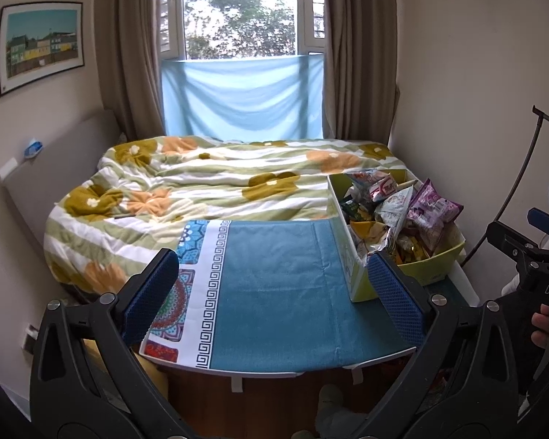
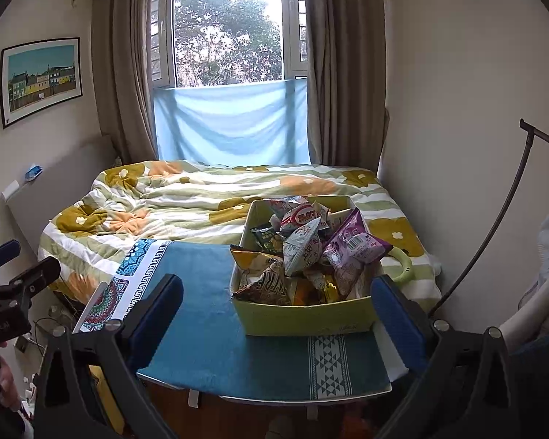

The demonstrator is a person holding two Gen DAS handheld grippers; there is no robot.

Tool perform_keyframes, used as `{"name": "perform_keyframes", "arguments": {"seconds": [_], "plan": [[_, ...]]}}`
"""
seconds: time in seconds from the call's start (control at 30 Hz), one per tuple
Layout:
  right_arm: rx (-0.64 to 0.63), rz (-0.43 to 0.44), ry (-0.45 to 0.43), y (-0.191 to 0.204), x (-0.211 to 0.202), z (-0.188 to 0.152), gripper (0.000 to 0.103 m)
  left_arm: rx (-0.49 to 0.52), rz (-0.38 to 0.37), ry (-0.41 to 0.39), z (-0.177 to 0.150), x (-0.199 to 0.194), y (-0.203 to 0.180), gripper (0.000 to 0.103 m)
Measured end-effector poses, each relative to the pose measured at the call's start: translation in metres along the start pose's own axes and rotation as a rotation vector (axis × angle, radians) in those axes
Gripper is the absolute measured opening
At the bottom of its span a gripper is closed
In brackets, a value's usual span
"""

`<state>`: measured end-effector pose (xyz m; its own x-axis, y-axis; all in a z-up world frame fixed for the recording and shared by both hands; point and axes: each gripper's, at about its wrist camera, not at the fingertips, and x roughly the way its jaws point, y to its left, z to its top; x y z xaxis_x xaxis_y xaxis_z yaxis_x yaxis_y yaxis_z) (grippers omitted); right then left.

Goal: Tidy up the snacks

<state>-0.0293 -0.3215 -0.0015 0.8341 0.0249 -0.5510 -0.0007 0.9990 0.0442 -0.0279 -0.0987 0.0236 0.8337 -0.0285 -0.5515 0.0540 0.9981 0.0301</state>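
Note:
A yellow-green cardboard box [image 2: 303, 316] full of snack packets stands on the right side of a small table covered by a teal cloth [image 2: 208, 314]. A purple packet [image 2: 351, 252] and a white packet [image 2: 302, 248] lie on top of the pile. The box also shows in the left wrist view [image 1: 358, 278], at the table's right. My left gripper [image 1: 274, 289] is open and empty above the table's near edge, left of the box. My right gripper [image 2: 278, 314] is open and empty, just in front of the box.
The table stands against a bed with a floral quilt [image 2: 186, 197]. Behind it are a window with brown curtains [image 2: 128, 73] and a light blue cloth [image 2: 230, 124]. A wall [image 2: 457, 109] is close on the right, with a dark curved rod [image 2: 494, 226]. Wooden floor shows under the table.

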Motion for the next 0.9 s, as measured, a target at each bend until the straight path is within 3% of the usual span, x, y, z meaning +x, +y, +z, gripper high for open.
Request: {"name": "perform_keyframes", "arguments": {"seconds": [0.9], "plan": [[0.005, -0.007, 0.003, -0.002, 0.002, 0.003, 0.102, 0.013, -0.003, -0.02, 0.006, 0.003, -0.011, 0.103]]}}
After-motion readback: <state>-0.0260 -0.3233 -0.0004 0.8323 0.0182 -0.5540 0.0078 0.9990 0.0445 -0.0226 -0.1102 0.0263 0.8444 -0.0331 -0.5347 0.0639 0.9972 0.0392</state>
